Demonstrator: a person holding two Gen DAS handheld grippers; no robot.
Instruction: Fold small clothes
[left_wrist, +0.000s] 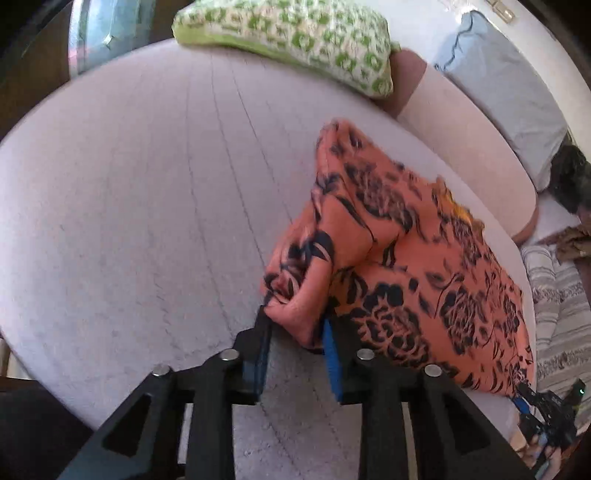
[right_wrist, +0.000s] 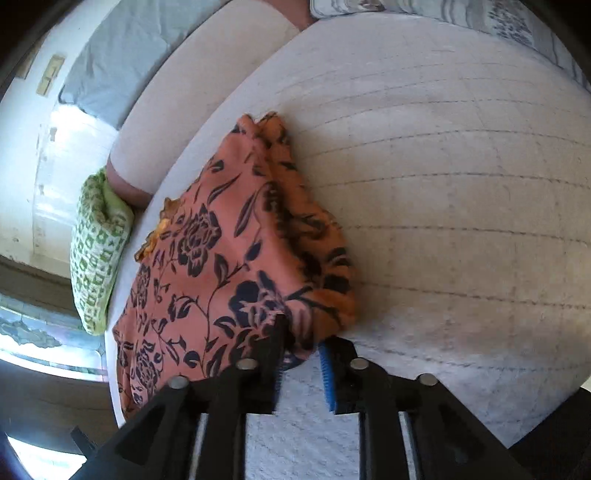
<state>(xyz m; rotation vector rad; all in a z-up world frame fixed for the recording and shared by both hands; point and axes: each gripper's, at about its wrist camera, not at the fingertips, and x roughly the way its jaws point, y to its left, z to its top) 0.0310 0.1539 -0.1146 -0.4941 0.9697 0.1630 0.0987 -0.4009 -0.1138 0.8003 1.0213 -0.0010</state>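
In the left wrist view the orange floral garment (left_wrist: 402, 258) fills the centre and lower right of the frame, lying on the pale quilted bed (left_wrist: 129, 221). One bunched corner of it hangs down between the left gripper (left_wrist: 295, 325) fingers (left_wrist: 263, 347) at lower centre; the blue-padded fingers stand partly apart, the cloth touching the left pad near its tip, and whether they pinch it firmly cannot be told. At the lower right edge of that frame the right gripper (left_wrist: 524, 402) shows small, at the garment's far corner. In the right wrist view the same garment (right_wrist: 221, 258) spreads from the centre to the lower left, draped over the bed (right_wrist: 443, 184) edge, and a folded corner sits between the right gripper (right_wrist: 301, 350) fingers (right_wrist: 327, 373) at lower centre. These too stand partly apart, the cloth against the left finger and clear of the blue right pad. No containers show. A green-and-white patterned pillow (left_wrist: 288, 40) lies at the top of the left view, and at the left edge of the right view.
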